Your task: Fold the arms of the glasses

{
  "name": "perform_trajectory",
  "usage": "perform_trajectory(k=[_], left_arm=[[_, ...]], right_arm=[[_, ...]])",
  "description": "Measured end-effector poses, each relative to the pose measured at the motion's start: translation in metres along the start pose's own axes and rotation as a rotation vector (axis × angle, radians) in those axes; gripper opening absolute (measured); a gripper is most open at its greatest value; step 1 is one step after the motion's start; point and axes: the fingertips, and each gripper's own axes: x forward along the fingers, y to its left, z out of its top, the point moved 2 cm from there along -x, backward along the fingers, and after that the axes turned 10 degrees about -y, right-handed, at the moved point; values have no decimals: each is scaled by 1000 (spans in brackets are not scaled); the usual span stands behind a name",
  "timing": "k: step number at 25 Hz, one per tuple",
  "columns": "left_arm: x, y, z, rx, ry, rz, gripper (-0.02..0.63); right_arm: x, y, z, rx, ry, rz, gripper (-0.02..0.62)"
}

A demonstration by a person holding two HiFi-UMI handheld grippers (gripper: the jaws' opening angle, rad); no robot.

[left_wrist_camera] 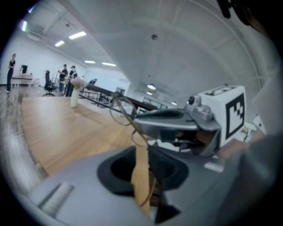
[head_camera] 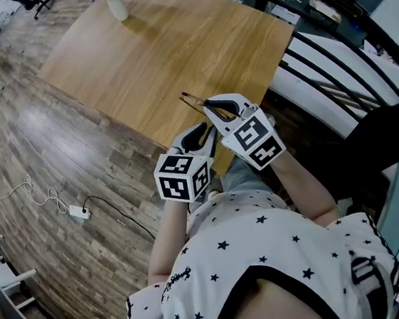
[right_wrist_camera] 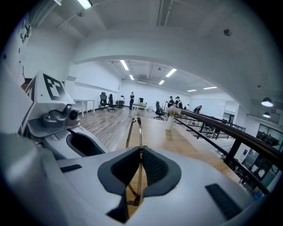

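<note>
Below, a plank floor (head_camera: 35, 159) spread around a pale wooden counter (head_camera: 145, 61). At the counter's near corner stood a person in a white star-print top (head_camera: 260, 255), with both tools held side by side over that corner. The right gripper (right_wrist_camera: 140, 165) pointed out across the counter, and its fingers (right_wrist_camera: 157, 170) were clenched on the thin-framed glasses (right_wrist_camera: 139, 132), which reached forward above the counter's near edge without touching the wood. The left gripper (left_wrist_camera: 142, 172) sat just beside it, nearer the counter's edge. Its fingers (left_wrist_camera: 170, 170) stood released, with a gap between them. A wire part of the glasses ran through that gap with neither pad pressing it. A small white vase (head_camera: 117, 6) of flowers stood at the counter's far edge.
</note>
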Motion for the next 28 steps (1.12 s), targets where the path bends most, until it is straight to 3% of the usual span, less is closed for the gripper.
perform_trajectory(k=[18,28], left_arm=[[-34,31,-2,-54,-111,139,77],[-43,35,-20,-73,-90,153,101]], right_arm=[[-13,-36,-5,19,-17,-102,21],[-19,-54,4,28,-40,-160,21]])
